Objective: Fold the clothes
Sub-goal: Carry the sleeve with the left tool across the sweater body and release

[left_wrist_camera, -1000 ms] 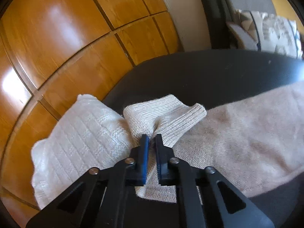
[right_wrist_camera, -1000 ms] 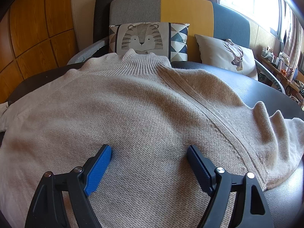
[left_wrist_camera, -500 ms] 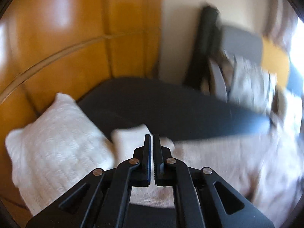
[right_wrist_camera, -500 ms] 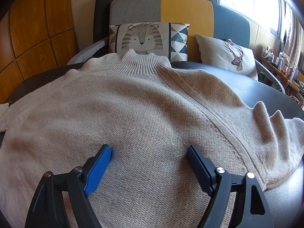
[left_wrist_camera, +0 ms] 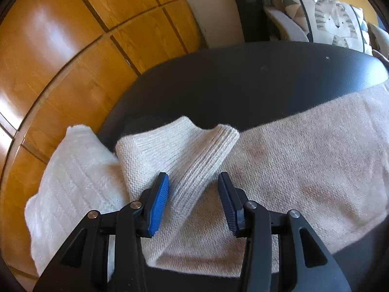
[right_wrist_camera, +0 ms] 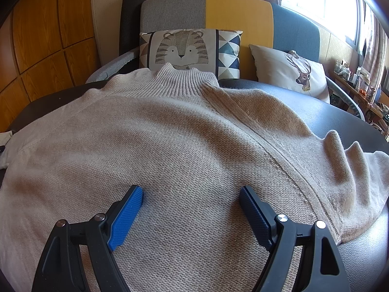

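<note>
Dark table (right_wrist_camera: 345, 119) carries a beige sweater (right_wrist_camera: 189, 146) spread flat, collar toward the far edge. Nearest, the right gripper (right_wrist_camera: 190, 210) hangs released above its body; the left gripper (left_wrist_camera: 193, 200), jaws just parted, straddles the folded-back sleeve cuff (left_wrist_camera: 194, 155) ungripped at the table's left edge. Beyond stands a sofa (right_wrist_camera: 238, 17).

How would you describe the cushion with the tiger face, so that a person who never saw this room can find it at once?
Look behind the dark table at the sofa with a grey, yellow and blue backrest. The tiger cushion leans against the grey and yellow parts, just above the collar of the beige sweater. Unlike the deer cushion to its right, it shows a striped tiger face between blue triangle patterns.
</note>
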